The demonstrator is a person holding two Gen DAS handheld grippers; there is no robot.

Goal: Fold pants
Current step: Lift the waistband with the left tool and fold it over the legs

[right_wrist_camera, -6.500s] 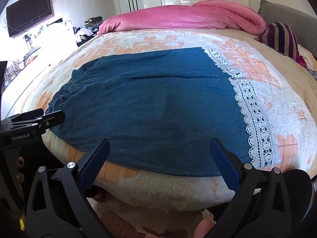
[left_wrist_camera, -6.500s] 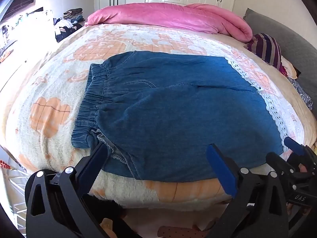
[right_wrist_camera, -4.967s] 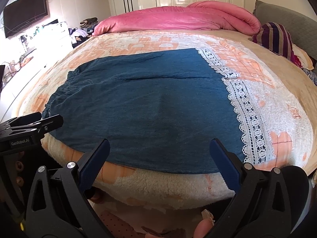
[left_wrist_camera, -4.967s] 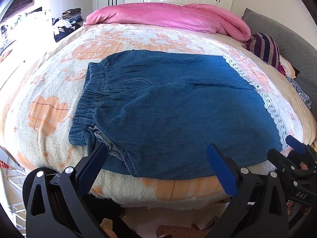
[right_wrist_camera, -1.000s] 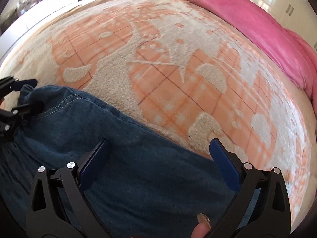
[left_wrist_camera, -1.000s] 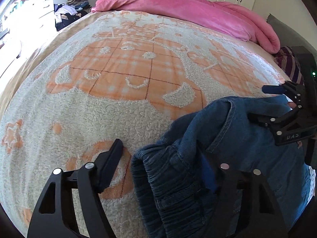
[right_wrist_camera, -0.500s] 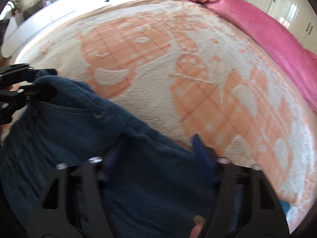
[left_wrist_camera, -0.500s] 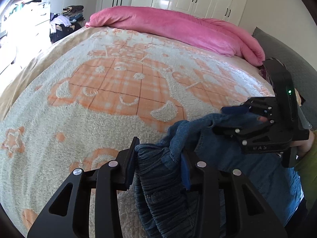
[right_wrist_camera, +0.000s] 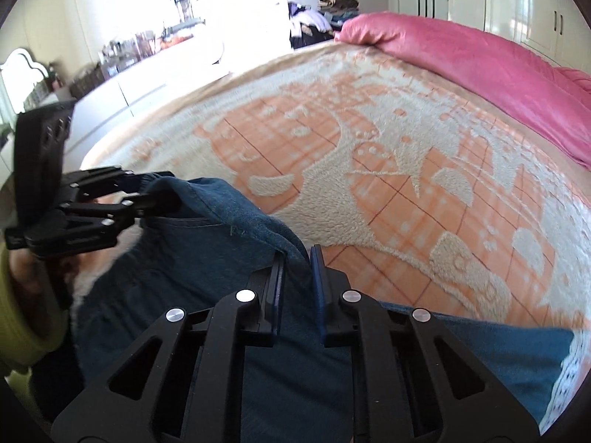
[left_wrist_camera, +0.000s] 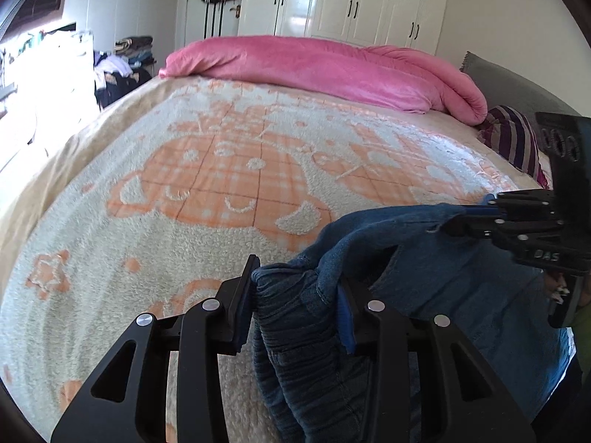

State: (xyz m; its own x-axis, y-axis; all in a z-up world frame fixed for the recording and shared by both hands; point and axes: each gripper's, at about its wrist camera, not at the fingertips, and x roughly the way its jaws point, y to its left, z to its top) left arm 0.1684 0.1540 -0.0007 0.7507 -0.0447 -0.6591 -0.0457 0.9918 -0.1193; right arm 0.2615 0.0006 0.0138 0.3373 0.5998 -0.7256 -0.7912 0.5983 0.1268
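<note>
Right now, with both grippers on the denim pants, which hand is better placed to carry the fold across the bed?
Probably the left gripper: it clamps the bunched elastic waistband, a thick hold. The right gripper pinches only a thin edge of the denim pants.

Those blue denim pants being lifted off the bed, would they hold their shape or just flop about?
Probably floppy: the pants sag between the left gripper and the right gripper and bunch into folds at the elastic waistband. They look thickish, so likely a bit heavy. Unlikely to slip, since both sets of jaws pinch gathered cloth.
</note>
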